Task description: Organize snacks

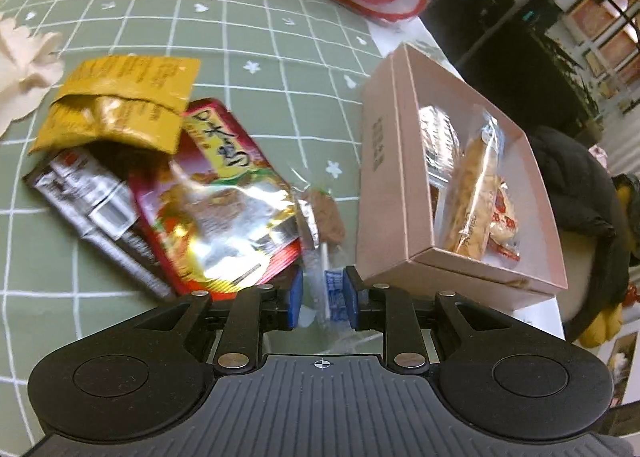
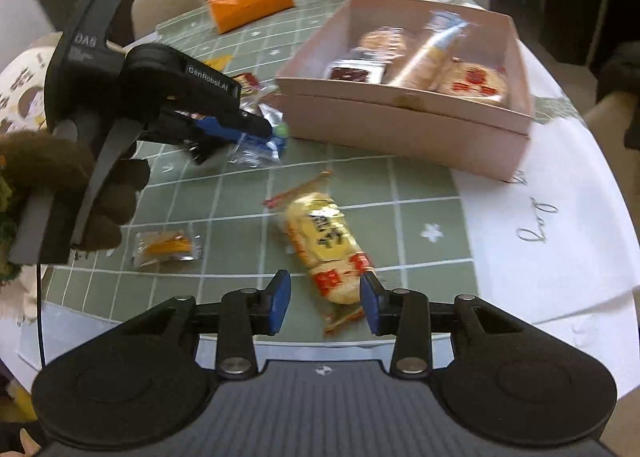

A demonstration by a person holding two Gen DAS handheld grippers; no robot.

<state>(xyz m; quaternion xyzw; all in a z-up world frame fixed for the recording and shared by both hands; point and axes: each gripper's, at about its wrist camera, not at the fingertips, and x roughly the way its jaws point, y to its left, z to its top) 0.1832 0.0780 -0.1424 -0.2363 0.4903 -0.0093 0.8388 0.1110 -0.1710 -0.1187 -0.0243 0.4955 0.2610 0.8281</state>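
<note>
A: How far along is the sorting?

B: Partway, I'd say. The pink box [image 2: 404,113] already holds several packets: a long cracker stick, a round rice cracker with red print, a dark small pack and another clear-wrapped round one. Plenty is loose on the green checked cloth [image 1: 248,29].

A: What's loose?

B: In the left wrist view, a heap just left of the box: a yellow pouch [image 1: 120,105], a red foil pouch [image 1: 224,197] and a silver-black wrapper [image 1: 92,197], overlapping. In the right wrist view, a rice cracker [image 2: 328,249] and a small orange candy [image 2: 166,247] lie on the cloth.

A: And the grippers?

B: The left gripper [image 1: 322,297] has its blue pads narrowly apart, with a clear, blue-printed wrapper [image 1: 332,289] between them. Whether the pads press on it I cannot tell; it's blurred. From the right wrist view the same gripper sits low, near the box's front wall, over that wrapper.

A: The right one?

B: The right gripper [image 2: 325,303] stands partly open, its pads either side of the rice cracker's near end, not touching it as far as I can see. It holds nothing.

A: Any readable writing?

B: The left gripper's body reads "GenRobot.AI". The red pouch and the rice cracker carry Chinese characters I can't make out. There's cursive script on the white cloth [image 2: 560,257], unreadable. The box's side label is too blurred.
</note>
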